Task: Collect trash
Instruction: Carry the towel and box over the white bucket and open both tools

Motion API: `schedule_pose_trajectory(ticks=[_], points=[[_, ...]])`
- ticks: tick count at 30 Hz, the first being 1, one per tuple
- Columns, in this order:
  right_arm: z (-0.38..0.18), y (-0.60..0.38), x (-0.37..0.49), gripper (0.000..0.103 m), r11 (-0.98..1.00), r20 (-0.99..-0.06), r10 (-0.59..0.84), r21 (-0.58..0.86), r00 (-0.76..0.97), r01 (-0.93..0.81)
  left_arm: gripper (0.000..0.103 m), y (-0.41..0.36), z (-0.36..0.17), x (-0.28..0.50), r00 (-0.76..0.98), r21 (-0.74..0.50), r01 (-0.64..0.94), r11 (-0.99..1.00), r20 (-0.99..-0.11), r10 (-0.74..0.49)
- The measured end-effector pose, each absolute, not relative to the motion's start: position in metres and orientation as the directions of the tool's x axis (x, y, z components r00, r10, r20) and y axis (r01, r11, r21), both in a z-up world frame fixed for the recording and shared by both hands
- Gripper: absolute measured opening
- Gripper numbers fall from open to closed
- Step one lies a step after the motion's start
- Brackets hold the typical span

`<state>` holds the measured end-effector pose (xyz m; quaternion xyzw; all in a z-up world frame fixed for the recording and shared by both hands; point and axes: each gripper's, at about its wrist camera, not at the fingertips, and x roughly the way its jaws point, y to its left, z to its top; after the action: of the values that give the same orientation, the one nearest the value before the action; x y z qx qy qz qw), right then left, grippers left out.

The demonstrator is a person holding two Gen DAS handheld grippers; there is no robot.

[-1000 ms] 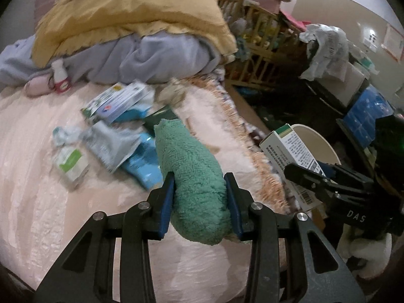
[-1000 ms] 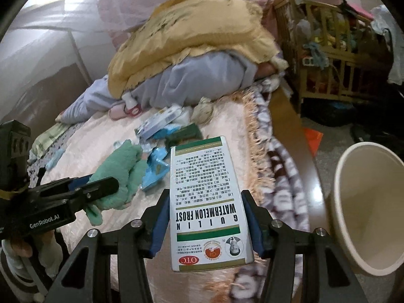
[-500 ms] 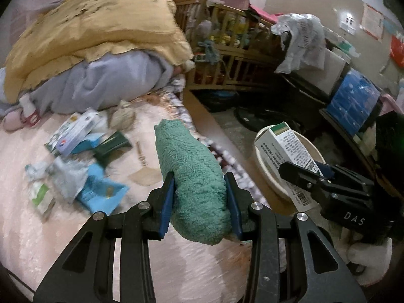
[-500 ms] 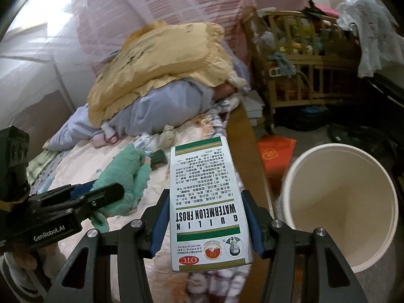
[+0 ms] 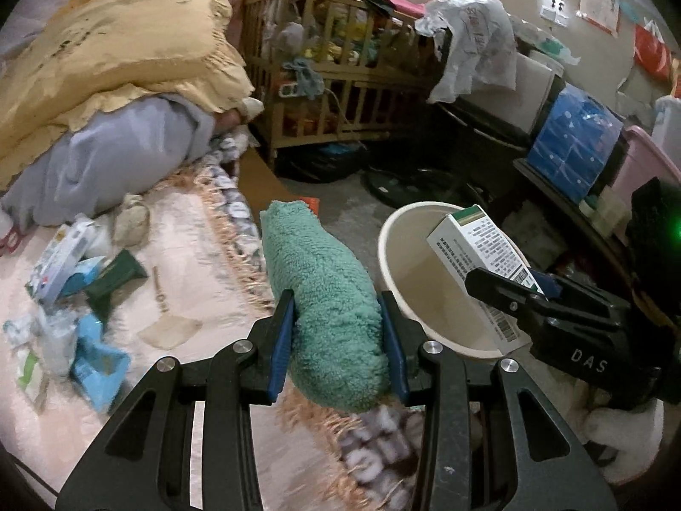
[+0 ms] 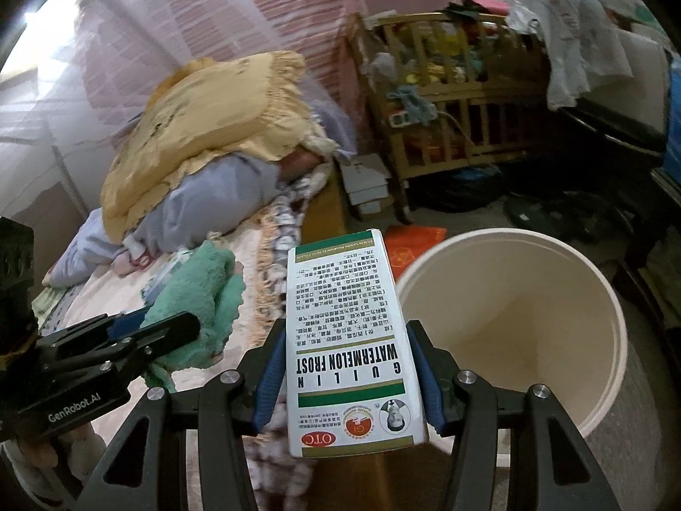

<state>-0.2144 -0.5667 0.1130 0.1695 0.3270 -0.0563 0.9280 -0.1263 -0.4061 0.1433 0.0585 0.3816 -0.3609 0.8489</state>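
Beside cream bin (image 6: 604, 298): right claw (image 6: 347, 379) grips white-green box (image 6: 349, 340); left claw (image 5: 338, 336) clamps fuzzy teal cloth (image 5: 323, 298).

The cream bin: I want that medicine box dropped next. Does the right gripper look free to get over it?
Probably yes. The right gripper holds the medicine box just beside the cream bin, whose mouth is open, and nothing stands between them.

Each hand-held gripper (image 5: 336, 340) has black skeletal arms with cut-out slots, silver screws and blue pads. One body reads "DAS" in white; the other (image 6: 347, 377), "GenRobot.AI".
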Motion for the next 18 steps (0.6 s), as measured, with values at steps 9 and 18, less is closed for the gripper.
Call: schedule_pose_trajectory(ticks=[9, 18], points=[[0.099, -0.611, -0.226, 0.052, 0.900, -0.644, -0.051, 0.302, 0.764, 0.315, 0.036, -0.446, 0.134, -0.123, 0.395, -0.214, 0.682, 0.700, -0.697, -0.598], [0.084, -0.639, -0.230, 0.053, 0.868, -0.669, -0.073, 0.322, 0.739, 0.377, 0.036, -0.476, 0.122, -0.122, 0.363, -0.213, 0.705, 0.677, -0.711, -0.602]])
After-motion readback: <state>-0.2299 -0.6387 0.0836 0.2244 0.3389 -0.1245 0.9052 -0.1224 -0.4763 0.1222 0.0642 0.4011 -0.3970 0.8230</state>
